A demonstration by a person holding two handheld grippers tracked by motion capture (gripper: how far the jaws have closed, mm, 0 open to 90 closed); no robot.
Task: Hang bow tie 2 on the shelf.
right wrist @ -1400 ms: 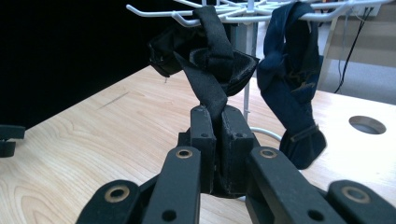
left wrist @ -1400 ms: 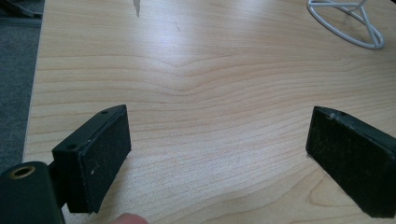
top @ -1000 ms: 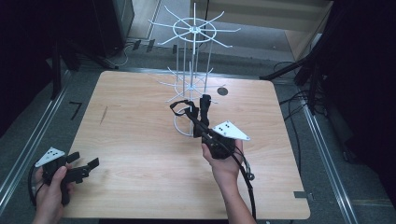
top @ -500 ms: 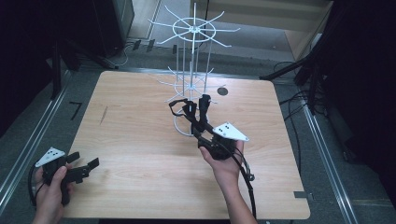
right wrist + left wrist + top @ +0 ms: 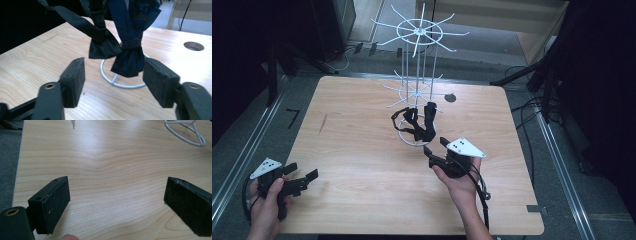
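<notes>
A white wire rack (image 5: 417, 35) stands at the far middle of the wooden table (image 5: 362, 165). Two dark bow ties (image 5: 419, 125) hang from its lower arms, just above its base ring. In the right gripper view one bow tie is black (image 5: 102, 47) and the other navy (image 5: 130, 57). My right gripper (image 5: 434, 146) sits just in front of them. It is open, its jaws have just been opening, and nothing is between its pads (image 5: 75, 80). The ties hang a little beyond the fingertips. My left gripper (image 5: 302, 171) rests open at the table's near left corner, over bare wood (image 5: 117, 202).
A round hole (image 5: 450, 98) is cut in the table right of the rack. The rack's white base ring (image 5: 117, 83) lies on the wood under the ties. A cable trails from the right gripper along the forearm. Dark floor and metal rails surround the table.
The right gripper's jaws, earlier shut on a tie at the rack, have opened and let it go. The hand has drawn slightly back toward the person. The left gripper has stayed put.
</notes>
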